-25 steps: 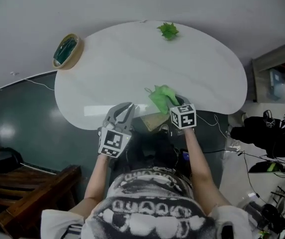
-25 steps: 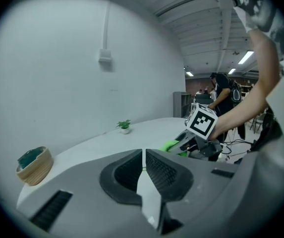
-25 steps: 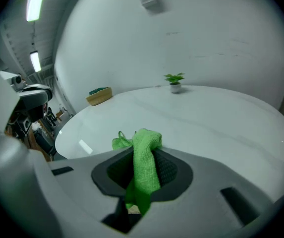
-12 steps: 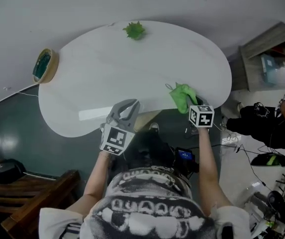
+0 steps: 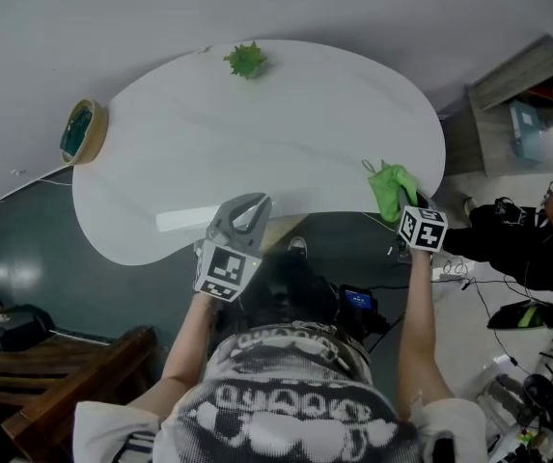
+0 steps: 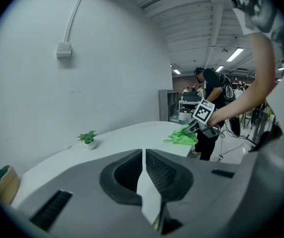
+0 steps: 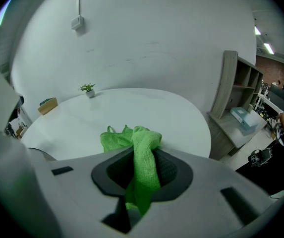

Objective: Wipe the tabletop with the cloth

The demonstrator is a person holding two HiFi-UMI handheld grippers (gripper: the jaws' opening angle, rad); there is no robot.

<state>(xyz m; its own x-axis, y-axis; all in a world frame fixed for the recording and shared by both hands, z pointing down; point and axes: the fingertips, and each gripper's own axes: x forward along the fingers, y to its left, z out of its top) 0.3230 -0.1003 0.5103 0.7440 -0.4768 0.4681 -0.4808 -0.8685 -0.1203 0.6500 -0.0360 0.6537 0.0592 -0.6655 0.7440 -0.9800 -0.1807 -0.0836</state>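
Note:
A white oval tabletop (image 5: 257, 143) fills the middle of the head view. My right gripper (image 5: 400, 204) is shut on a bright green cloth (image 5: 392, 187), which lies on the table's near right edge. In the right gripper view the cloth (image 7: 139, 155) is pinched between the jaws and bunches out onto the tabletop (image 7: 127, 113). My left gripper (image 5: 248, 207) hovers over the table's near edge with its jaws closed together and nothing held. The left gripper view shows the cloth (image 6: 183, 136) and the right gripper (image 6: 194, 128) at the table's far end.
A small green plant (image 5: 246, 61) stands at the table's far edge. A round woven basket (image 5: 80, 131) sits off the table's left end. A grey shelf unit (image 5: 527, 114) is at the right, a dark wooden bench (image 5: 73, 374) at lower left, cables and gear on the floor to the right.
My right gripper has dragged the green cloth along the near edge of the table, from the middle to the right end. The left gripper has stayed in place.

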